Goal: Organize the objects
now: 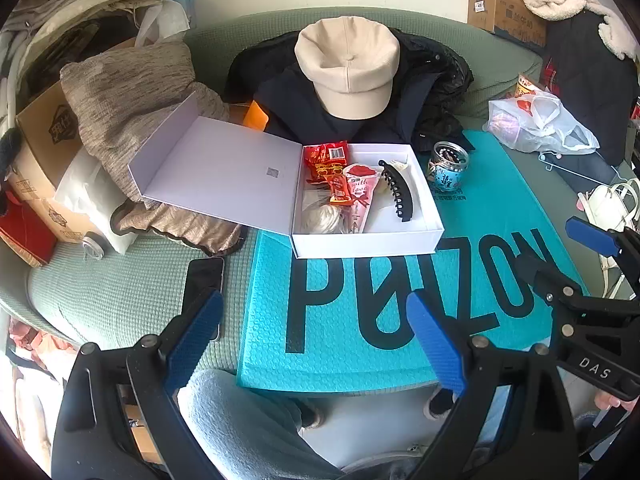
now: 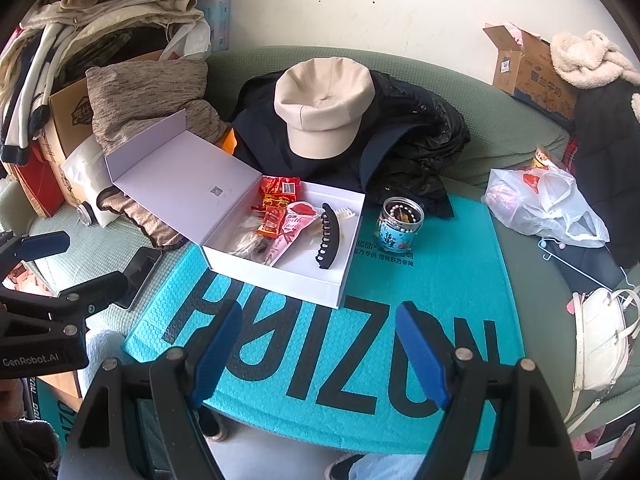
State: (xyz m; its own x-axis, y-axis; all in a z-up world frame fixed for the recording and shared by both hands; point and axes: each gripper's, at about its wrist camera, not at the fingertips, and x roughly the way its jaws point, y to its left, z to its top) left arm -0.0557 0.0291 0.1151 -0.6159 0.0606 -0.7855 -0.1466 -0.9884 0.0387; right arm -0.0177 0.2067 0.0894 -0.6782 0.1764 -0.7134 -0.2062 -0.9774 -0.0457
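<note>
Two grippers hover low over the teal bubble mailer (image 1: 460, 320), the left gripper (image 1: 316, 344) and the right gripper (image 2: 320, 352), both spread wide and holding nothing. Largest among the task's things is the open white gift box (image 1: 368, 240), resting on the mailer's far edge with its lid (image 1: 224, 172) folded back onto a brown knit cushion (image 1: 132, 92); inside lie red snack packets (image 1: 326, 160), a pink wrapped packet (image 1: 360, 196), a black claw hair clip (image 1: 396, 188) and a pale bundle I cannot identify. Just beside the box's right wall, still outside, stands the small glass jar (image 2: 400, 220) of beads, probably the next piece to pack. It looks rigid and smooth, so the right gripper would do best to close on its sides near mid-height, keep it upright, and lower it into the bare corner right of the clip. Behind, a beige cap (image 1: 348, 68) sits on a dark jacket (image 1: 436, 92) close to the jar's far side; a phone (image 1: 202, 292) lies left of the mailer, clear of the reach.
</note>
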